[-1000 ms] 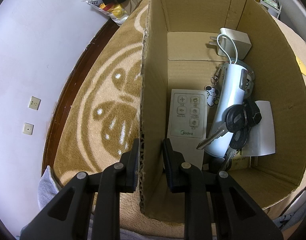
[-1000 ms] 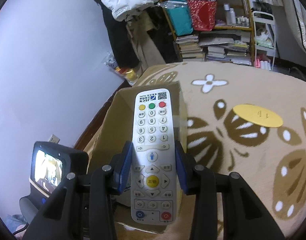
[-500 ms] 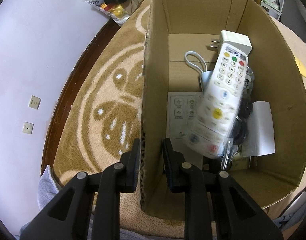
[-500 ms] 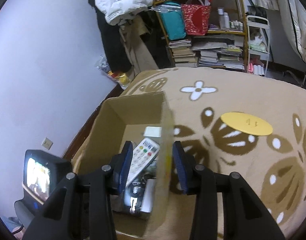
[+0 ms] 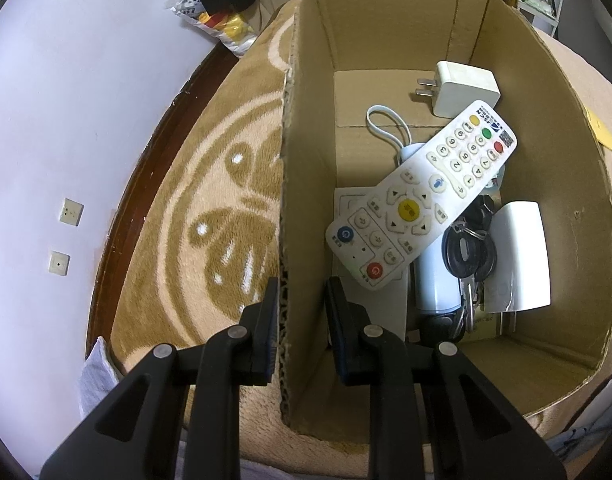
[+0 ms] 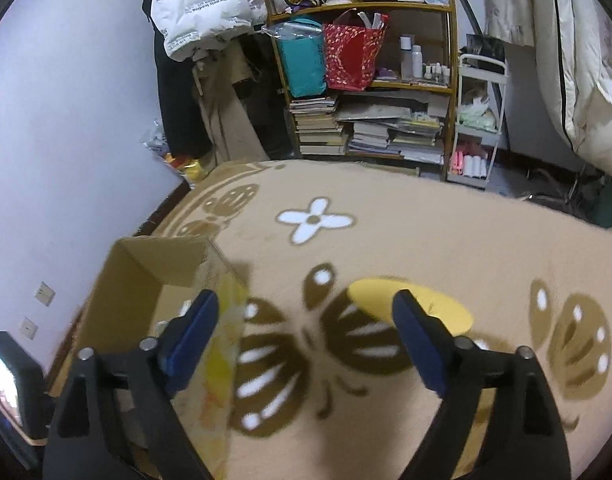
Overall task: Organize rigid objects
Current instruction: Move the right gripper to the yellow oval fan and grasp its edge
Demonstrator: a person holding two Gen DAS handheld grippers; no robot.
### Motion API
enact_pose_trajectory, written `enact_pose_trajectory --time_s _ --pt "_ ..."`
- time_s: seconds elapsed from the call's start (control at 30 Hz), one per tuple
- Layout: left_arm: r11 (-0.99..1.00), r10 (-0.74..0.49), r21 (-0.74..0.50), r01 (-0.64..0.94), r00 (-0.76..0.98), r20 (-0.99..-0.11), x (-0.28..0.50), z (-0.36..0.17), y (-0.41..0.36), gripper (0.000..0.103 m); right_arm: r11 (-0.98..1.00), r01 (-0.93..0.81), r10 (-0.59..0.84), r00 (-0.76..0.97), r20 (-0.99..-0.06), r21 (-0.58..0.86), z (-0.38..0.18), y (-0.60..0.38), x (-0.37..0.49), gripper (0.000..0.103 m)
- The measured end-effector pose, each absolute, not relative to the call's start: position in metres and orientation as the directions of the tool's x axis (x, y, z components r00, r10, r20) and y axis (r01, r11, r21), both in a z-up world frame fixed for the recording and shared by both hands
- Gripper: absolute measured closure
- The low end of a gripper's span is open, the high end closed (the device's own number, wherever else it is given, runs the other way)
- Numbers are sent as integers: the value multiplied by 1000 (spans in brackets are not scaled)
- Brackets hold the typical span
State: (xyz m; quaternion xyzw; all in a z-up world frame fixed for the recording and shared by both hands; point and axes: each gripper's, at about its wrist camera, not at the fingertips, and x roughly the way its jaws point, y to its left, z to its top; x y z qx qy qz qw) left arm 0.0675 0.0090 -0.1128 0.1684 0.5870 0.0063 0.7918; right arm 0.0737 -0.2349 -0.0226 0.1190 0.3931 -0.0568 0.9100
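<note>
Left claw [image 5: 300, 312]: my fingers pinch the brown cardboard box's [image 5: 406, 20] near wall.
Right claw [image 6: 306, 336]: spread wide, empty.
White button remote [image 5: 420, 196]: inside the box, ahead-right of my left claw (resting atop the pile).
Next: steady the box; reach for the flat yellow disc [image 6: 446, 308] just ahead.

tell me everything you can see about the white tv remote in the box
The white remote is a long, slim plastic bar lying face up and diagonal inside the cardboard box. Yellow, green and red buttons sit at its far end, number keys below, a yellow centre key, blue and red round buttons nearest. It rests on the other items, over the pale cylinder. No gripper touches it.
</note>
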Motion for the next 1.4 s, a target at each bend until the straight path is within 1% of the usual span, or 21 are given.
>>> enact_pose_trajectory --time_s 0.23,0.37,0.73,0.9,0.93,0.97,1.0,1.13,1.2,1.27,1.37,1.4 --pt "947 196 262 186 312 -930 65 -109 10 82 980 162 -9 605 -796 113 -49 -258 96 7" --pt "946 198 264 187 312 -929 65 -108 10 82 989 125 -12 576 -817 73 -69 -261 100 7" --pt "943 211 279 182 320 -924 66 -106 8 82 992 107 6 514 -858 71 -119 -292 122 6" --pt "931 234 310 193 337 -912 65 -106 2 82 994 91 6 471 -882 55 -138 -302 132 6" --pt "931 234 310 192 336 -912 65 -106 2 82 995 93 -5 470 -883 45 -140 -303 132 5" --pt "932 234 308 190 334 -913 66 -107 2 82 995 90 -15 471 -882 32 -141 -304 133 1" --pt "933 233 307 189 332 -914 67 -107 3 82 996 87 -13 469 -883 32 -143 -305 134 0" --pt "930 238 312 193 331 -913 67 -109 0 82 997 77 -15 456 -890 23 -150 -309 140 0" --pt "932 233 306 193 325 -917 68 -111 0 82 994 86 23 415 -910 65 -160 -316 144 0" --pt "936 230 297 191 310 -923 69 -114 0 82 991 96 47 424 -904 97 -160 -320 143 0" --pt "934 235 301 191 304 -923 71 -117 0 82 994 80 32 427 -904 72 -160 -316 139 0" --pt "933 236 303 193 306 -922 71 -117 0 82 995 75 28 432 -901 67 -159 -315 137 4"
